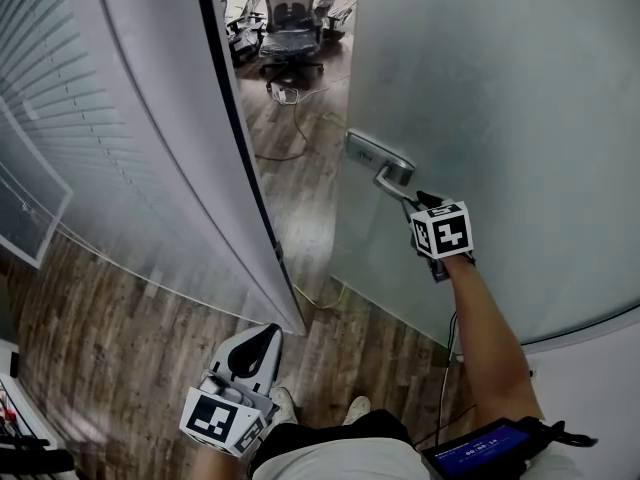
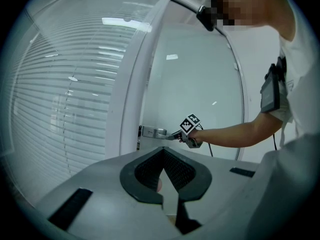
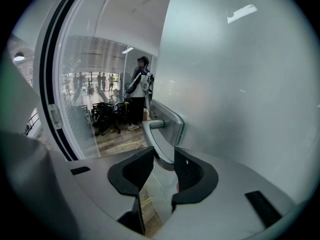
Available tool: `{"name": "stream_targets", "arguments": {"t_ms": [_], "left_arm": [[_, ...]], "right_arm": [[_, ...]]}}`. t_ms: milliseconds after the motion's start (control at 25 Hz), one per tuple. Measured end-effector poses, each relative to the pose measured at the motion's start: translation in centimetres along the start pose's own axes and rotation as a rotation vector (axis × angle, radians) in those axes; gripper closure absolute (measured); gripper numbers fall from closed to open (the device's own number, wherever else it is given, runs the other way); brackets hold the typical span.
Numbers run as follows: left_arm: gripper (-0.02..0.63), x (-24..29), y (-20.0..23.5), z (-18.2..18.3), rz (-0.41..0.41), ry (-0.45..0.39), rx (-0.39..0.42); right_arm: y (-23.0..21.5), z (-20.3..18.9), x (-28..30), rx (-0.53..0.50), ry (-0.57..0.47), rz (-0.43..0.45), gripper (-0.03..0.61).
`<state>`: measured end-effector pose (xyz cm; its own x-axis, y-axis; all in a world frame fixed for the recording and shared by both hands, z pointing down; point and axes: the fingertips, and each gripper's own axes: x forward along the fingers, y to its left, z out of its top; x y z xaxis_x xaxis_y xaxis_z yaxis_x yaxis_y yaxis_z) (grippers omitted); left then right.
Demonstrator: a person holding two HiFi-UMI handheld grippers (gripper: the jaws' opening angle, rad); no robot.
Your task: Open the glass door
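The frosted glass door [image 1: 500, 98] stands ajar, with a gap between its edge and the dark-edged frame [image 1: 240, 138]. Its metal lever handle [image 1: 385, 168] sits near the door's edge. My right gripper [image 1: 412, 200] is at the lever's free end, and in the right gripper view the handle [image 3: 162, 134] fills the space between both pads of that gripper [image 3: 163, 159]. The left gripper view shows the same grip from the side, handle [image 2: 155, 132] in the right gripper [image 2: 181, 135]. My left gripper [image 1: 262, 336] hangs low by my legs, tips together and holding nothing [image 2: 163, 154].
A frosted partition with blinds [image 1: 130, 168] stands left of the doorway. Through the gap I see wood floor, a loose cable [image 1: 300, 138] and an office chair [image 1: 290, 23]. A person [image 3: 139, 91] stands in the room beyond. A screen device [image 1: 480, 448] is strapped to my right forearm.
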<state>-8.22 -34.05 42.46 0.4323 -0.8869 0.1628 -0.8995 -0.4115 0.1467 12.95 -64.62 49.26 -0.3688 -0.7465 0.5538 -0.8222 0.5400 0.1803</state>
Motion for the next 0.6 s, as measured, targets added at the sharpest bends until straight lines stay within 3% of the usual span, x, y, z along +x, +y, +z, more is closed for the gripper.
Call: {"name": "stream_targets", "arguments": {"t_ms": [600], "left_arm": [[0.615, -0.8, 0.4, -0.1, 0.041, 0.015, 0.002]], "right_arm": [[-3.6, 1.1, 2.2, 0.030, 0.006, -0.039, 0.446]]}}
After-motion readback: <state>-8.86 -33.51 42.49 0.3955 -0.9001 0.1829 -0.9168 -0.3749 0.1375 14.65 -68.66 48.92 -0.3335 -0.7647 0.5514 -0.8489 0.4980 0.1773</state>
